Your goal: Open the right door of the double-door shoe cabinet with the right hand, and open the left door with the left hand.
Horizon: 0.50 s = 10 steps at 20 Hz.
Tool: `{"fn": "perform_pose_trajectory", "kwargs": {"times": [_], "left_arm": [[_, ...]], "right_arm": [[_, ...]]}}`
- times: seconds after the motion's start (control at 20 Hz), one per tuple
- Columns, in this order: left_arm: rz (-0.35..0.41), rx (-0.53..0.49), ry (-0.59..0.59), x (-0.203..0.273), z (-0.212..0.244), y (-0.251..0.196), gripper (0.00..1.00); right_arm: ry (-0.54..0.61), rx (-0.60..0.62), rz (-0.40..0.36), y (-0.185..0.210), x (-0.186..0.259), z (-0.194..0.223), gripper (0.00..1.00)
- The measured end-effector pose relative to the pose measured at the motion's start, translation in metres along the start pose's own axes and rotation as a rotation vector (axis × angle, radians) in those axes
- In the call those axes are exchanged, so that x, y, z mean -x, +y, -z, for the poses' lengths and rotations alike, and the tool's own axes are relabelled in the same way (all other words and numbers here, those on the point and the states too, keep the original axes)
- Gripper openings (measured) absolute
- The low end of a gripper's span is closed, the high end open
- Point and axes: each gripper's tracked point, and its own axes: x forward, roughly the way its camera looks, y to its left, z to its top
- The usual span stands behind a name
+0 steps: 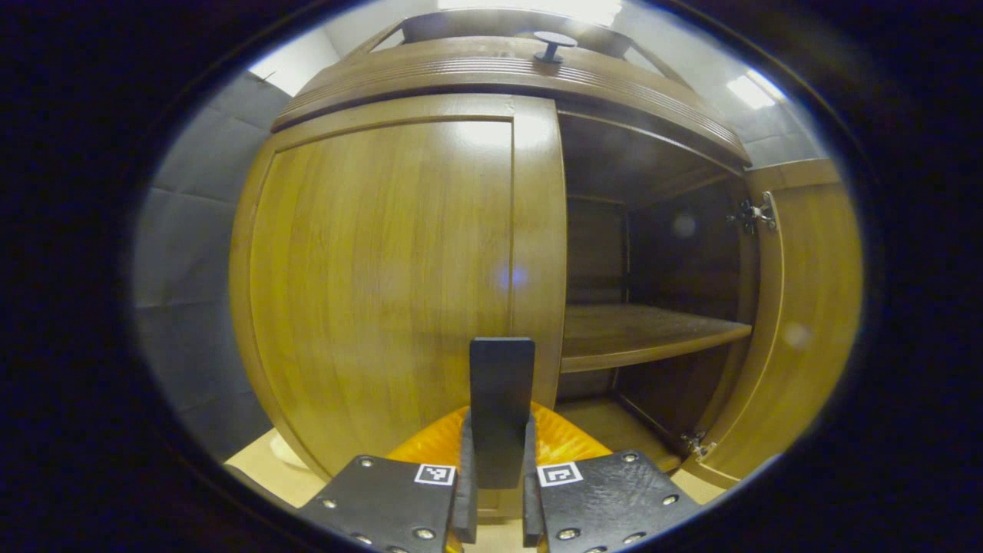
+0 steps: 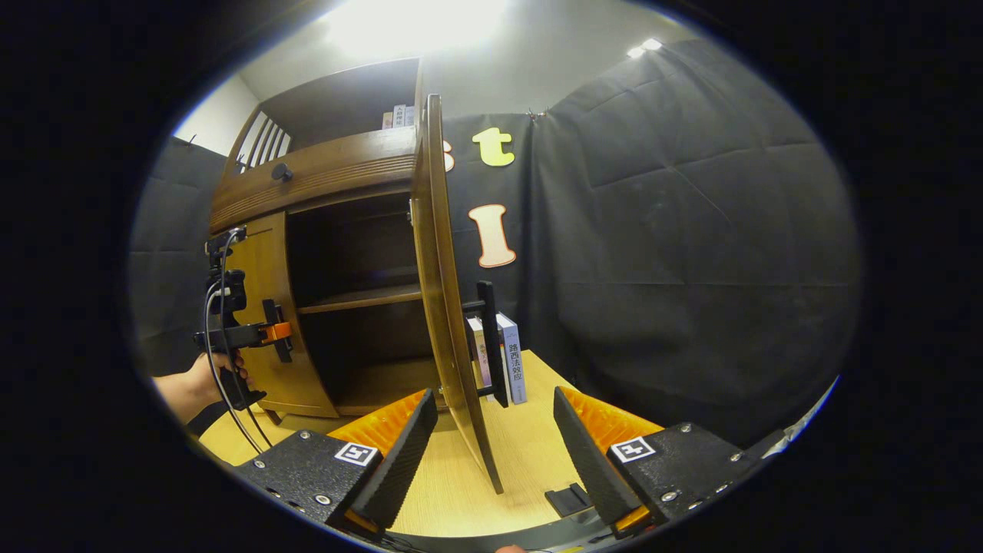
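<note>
Left gripper [image 1: 498, 491]: its two fingers are seen clamped on the dark upright bar handle [image 1: 501, 399] of the closed left door; in the right gripper view it [image 2: 265, 334] is seen held by a hand [image 2: 201, 388] against that door.
Left door: the glossy honey-brown wooden panel [image 1: 384, 276] is shut, flush with the cabinet front.
Right gripper [image 2: 495, 453]: fingers are spread wide and nothing is held; the edge of the open door stands between them (whether touched cannot be told).
Right door: the matching wooden panel [image 2: 441, 307] is swung out edge-on, its dark bar handle [image 2: 489, 342] on the far face.
Cabinet interior: a bare wooden shelf [image 1: 645, 330] is exposed.
Risk: the handle could slip from the fingers if the pull is straight rather than along the hinge arc.
Risk: the open right door could be nudged by the spread fingers beside it.
</note>
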Motion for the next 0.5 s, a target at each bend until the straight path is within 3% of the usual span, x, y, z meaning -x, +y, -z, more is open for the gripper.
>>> {"fn": "perform_pose_trajectory", "kwargs": {"times": [0.1,0.2,0.25,0.3,0.45,0.5], "left_arm": [[0.003,0.006,-0.004,0.003,0.0,-0.001,0.14],[0.006,0.01,-0.004,0.008,0.0,0.001,0.14],[0.01,0.011,-0.004,0.013,0.0,0.002,0.24],[0.017,0.015,-0.003,0.018,0.0,0.003,0.24],[0.04,0.028,-0.003,0.037,0.003,0.005,0.14],[0.042,0.027,-0.002,0.042,0.002,0.004,0.24]], "right_arm": [[-0.004,0.004,-0.003,0.004,0.003,0.003,0.92],[-0.001,0.005,-0.017,0.011,0.005,0.005,0.92],[-0.002,0.006,-0.023,0.014,0.005,0.005,0.94],[-0.004,0.007,-0.028,0.016,0.007,0.005,0.94],[-0.01,0.011,-0.048,0.021,0.012,0.004,0.94],[-0.011,0.011,-0.054,0.024,0.011,0.004,0.94]]}}
